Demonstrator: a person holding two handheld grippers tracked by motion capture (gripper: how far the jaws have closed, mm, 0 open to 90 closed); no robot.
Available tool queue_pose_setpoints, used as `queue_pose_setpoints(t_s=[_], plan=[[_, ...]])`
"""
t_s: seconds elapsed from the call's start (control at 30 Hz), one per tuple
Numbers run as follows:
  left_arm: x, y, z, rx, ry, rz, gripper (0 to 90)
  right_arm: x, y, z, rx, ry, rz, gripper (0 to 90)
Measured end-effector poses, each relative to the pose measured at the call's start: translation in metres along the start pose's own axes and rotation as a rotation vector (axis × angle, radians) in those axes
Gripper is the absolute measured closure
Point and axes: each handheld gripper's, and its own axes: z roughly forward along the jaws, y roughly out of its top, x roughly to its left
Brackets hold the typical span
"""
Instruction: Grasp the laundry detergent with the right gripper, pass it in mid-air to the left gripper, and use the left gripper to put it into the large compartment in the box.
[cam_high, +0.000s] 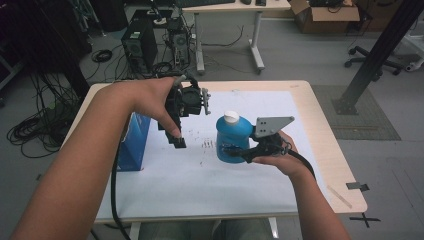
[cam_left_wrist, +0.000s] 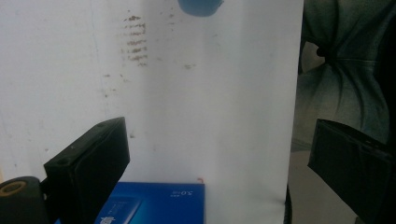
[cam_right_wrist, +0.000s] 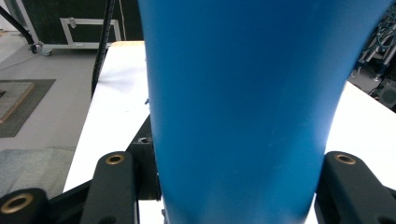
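Note:
A blue bottle (cam_high: 231, 139) with a white cap (cam_high: 231, 117) is upright near the middle of the white sheet. My right gripper (cam_high: 235, 150) comes in from the right and is shut on its lower body. In the right gripper view the bottle (cam_right_wrist: 243, 93) sits between the two black jaws, which press on both sides. My left gripper (cam_high: 175, 136) hangs over the sheet left of the bottle and points down. Its jaws stand wide apart with nothing between them (cam_left_wrist: 215, 140), and below them lies bare paper. The bottle's base (cam_left_wrist: 201, 5) shows at the top of that view.
A blue box (cam_high: 134, 142) stands at the sheet's left edge, just left of my left gripper, and also appears as the box (cam_left_wrist: 154, 203). The white sheet (cam_high: 200, 185) covers most of the wooden table (cam_high: 325, 145). Beyond the table are a computer tower (cam_high: 139, 47), floor cables and a desk.

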Motion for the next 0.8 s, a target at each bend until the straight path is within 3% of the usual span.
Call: queue_pose_setpoints(t_s=[0.8], plan=[[-0.007,0.015,0.0,0.005,-0.006,0.032,5.1,0.003,0.006,0.033,0.006,0.045,-0.014,45.4]])
